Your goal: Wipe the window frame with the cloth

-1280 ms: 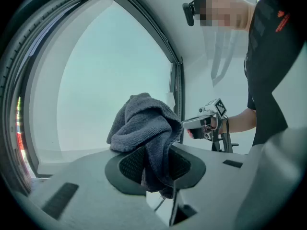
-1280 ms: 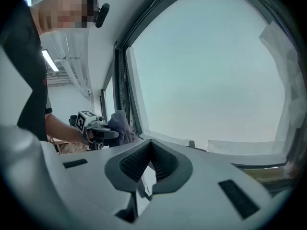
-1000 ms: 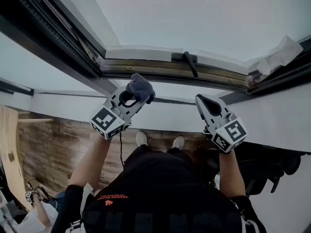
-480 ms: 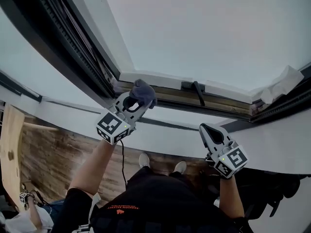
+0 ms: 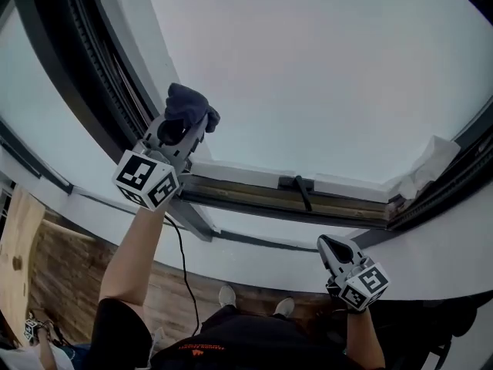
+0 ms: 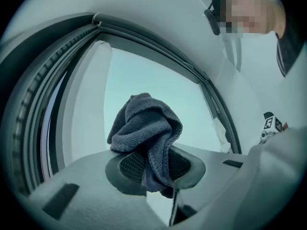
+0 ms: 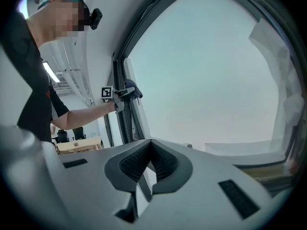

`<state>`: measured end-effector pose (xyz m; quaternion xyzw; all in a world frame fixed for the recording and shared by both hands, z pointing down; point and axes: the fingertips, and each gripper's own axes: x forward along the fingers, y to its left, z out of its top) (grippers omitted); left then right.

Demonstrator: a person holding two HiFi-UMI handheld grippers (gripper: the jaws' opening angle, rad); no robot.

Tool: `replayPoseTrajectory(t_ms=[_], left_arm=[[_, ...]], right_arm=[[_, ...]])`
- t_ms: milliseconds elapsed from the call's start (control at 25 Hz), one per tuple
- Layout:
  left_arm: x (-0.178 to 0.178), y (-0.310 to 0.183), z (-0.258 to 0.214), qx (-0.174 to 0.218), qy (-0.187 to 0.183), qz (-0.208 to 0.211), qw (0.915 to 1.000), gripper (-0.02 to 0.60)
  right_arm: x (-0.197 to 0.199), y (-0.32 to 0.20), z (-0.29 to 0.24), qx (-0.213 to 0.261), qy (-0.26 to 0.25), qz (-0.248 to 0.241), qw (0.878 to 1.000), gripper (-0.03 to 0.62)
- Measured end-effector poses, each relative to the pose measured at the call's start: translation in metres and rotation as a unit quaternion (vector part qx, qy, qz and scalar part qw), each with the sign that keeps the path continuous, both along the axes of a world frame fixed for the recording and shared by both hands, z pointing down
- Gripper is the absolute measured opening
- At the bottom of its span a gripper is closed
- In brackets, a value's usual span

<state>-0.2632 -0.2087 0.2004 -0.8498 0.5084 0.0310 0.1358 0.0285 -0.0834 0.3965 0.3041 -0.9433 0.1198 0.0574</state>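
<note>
Left gripper clamps bunched grey cloth beside dark window frame; next, probably press and wipe. Right gripper closed, empty.

Lower rail of the window frame, a black handle on it, crumpled white sheeting at its right corner

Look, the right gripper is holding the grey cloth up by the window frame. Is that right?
Not quite. It is the left gripper that holds the grey cloth up by the window frame. The left gripper view shows its jaws shut on the cloth. The right gripper is low down, shut, with nothing in it.
</note>
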Motion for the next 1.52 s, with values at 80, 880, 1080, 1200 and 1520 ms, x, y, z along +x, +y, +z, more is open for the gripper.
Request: replayPoseTrajectory(t_ms=[80,880,1080,1200,1520], left_arm=[[-0.005,-0.003,-0.033,0.023,-0.002,-0.009,0.9997,0.098],[-0.032,-0.032,-0.129,0.043,-0.050,-0.079,0.9947,0.095],[-0.007,-0.039,-0.123,0.034,-0.058,-0.055,0.9962,0.092],[0.012,-0.040,-0.117,0.029,-0.064,-0.038,0.9968,0.092],[0.101,-0.045,-0.097,0.015,-0.090,0.026,0.9954,0.092]], right_arm=[[0.010,0.000,-0.001,0.003,-0.004,0.004,1.000,0.003],[0.072,-0.008,-0.022,0.039,-0.025,0.061,0.997,0.003],[0.061,-0.007,-0.018,0.037,-0.029,0.058,0.997,0.003],[0.059,-0.007,-0.015,0.034,-0.033,0.057,0.997,0.003],[0.072,-0.007,-0.014,0.037,-0.048,0.064,0.996,0.003]])
